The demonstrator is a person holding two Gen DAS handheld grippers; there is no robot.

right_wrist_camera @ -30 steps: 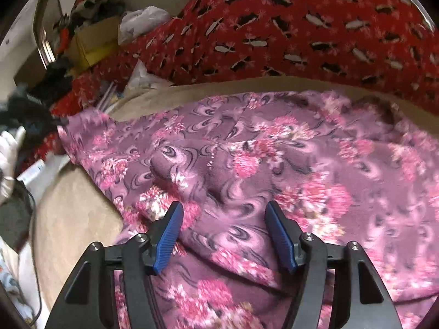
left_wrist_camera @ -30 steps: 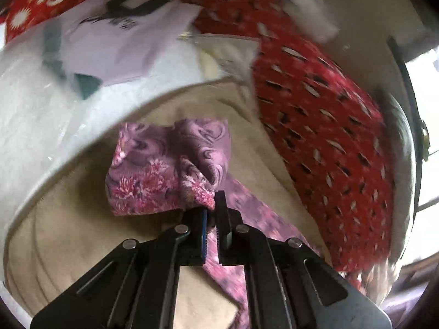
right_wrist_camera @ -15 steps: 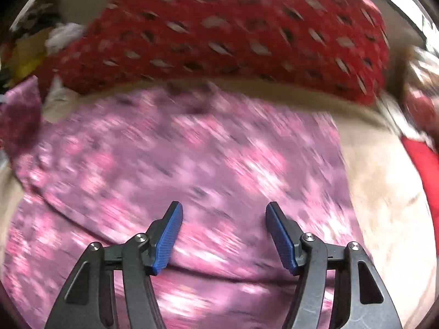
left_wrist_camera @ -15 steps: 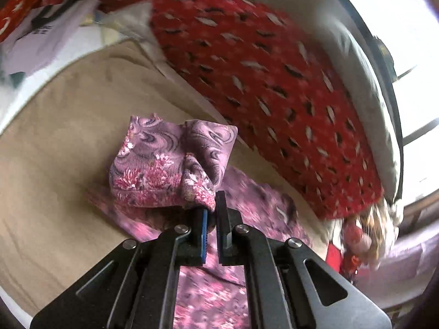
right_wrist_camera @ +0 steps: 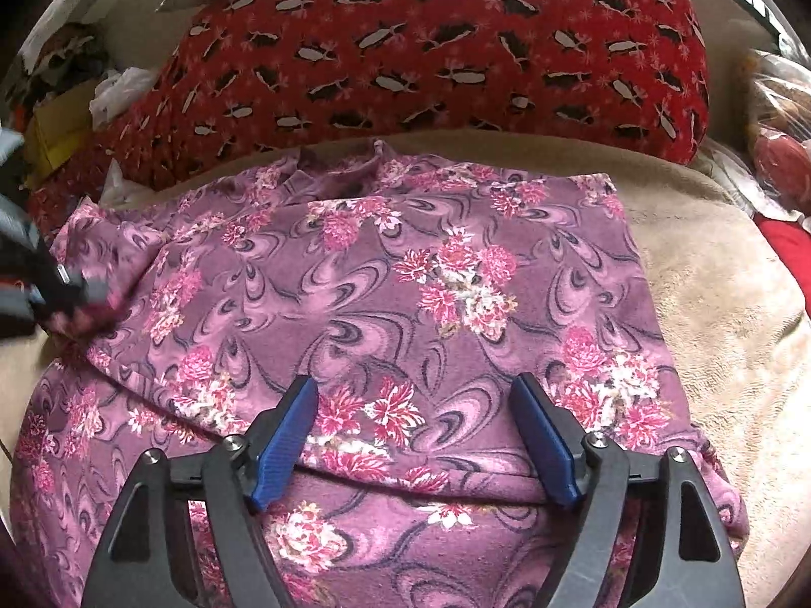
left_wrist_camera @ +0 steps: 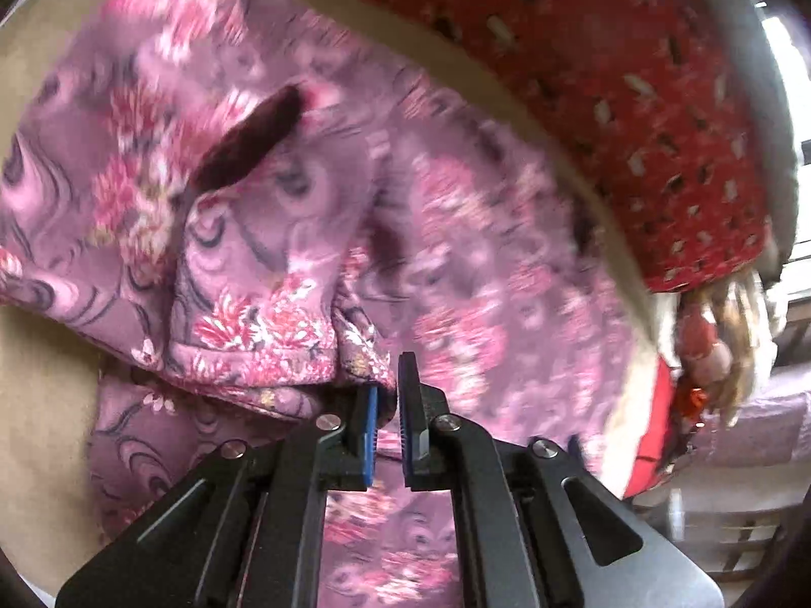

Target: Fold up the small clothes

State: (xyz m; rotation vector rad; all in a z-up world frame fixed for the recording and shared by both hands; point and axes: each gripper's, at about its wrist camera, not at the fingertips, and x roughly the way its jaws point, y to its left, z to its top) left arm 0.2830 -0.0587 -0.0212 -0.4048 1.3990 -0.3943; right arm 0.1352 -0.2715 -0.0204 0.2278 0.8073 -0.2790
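Note:
A purple garment with pink flowers (right_wrist_camera: 405,294) lies spread on a beige blanket (right_wrist_camera: 720,304). My left gripper (left_wrist_camera: 386,395) is shut on the hem of a folded-over flap (left_wrist_camera: 253,344) of the same garment (left_wrist_camera: 456,233) and holds it over the spread part. It also shows in the right wrist view (right_wrist_camera: 76,289) at the garment's left edge. My right gripper (right_wrist_camera: 415,435) is open and empty, hovering above the garment's near part, with its blue pads (right_wrist_camera: 286,435) wide apart.
A red pillow with a black and white pattern (right_wrist_camera: 431,61) lies along the far side of the blanket. Bags and clutter (right_wrist_camera: 76,101) sit at the far left. A doll and red items (left_wrist_camera: 709,344) lie at the right edge.
My left gripper has carried the flap over the spread garment, which now fills its view. My right gripper has pulled back and steadied, still open.

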